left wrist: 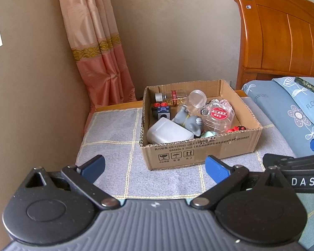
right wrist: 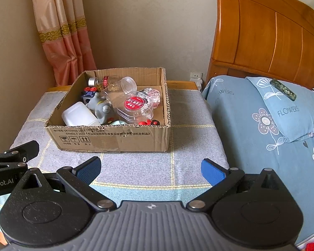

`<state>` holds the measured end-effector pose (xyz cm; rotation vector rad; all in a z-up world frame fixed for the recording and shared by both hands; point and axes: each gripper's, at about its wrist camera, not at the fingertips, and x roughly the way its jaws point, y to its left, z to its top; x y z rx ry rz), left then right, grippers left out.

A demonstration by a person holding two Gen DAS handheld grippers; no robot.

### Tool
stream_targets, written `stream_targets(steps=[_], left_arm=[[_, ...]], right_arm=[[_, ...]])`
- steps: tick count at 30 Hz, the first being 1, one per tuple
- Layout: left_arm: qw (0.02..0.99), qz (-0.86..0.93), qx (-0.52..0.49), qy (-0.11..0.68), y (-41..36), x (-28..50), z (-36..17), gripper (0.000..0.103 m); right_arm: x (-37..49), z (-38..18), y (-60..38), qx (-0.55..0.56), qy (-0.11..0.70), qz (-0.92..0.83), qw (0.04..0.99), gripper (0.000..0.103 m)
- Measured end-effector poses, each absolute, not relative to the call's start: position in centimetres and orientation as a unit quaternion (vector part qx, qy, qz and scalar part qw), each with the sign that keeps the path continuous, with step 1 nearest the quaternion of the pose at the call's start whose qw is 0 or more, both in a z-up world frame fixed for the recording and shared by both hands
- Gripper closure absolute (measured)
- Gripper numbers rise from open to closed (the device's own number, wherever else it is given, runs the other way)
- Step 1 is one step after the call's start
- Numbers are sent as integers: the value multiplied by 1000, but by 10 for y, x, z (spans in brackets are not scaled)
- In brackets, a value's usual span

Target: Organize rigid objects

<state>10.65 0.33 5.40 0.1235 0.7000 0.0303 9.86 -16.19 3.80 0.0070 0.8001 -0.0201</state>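
Note:
A cardboard box stands on a grey checked cloth over a bedside table. Inside lie a white plastic container, a grey toy figure, clear jars with a red label, a dark cube with red knobs and a small glass bottle. My left gripper hovers open in front of the box, empty. My right gripper is open too, empty, just right of the left one.
A bed with blue flowered bedding and a wooden headboard lies to the right. A dark flat object rests on the pillow. A pink curtain hangs at the back left, with a wall plug behind the table.

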Motion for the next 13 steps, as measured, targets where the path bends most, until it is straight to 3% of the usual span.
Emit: stream_targets(steps=[13], left_arm=[[937,13,61,343,3,107,53,1]], right_arm=[[98,38,-162,3,389,-10,921,0]])
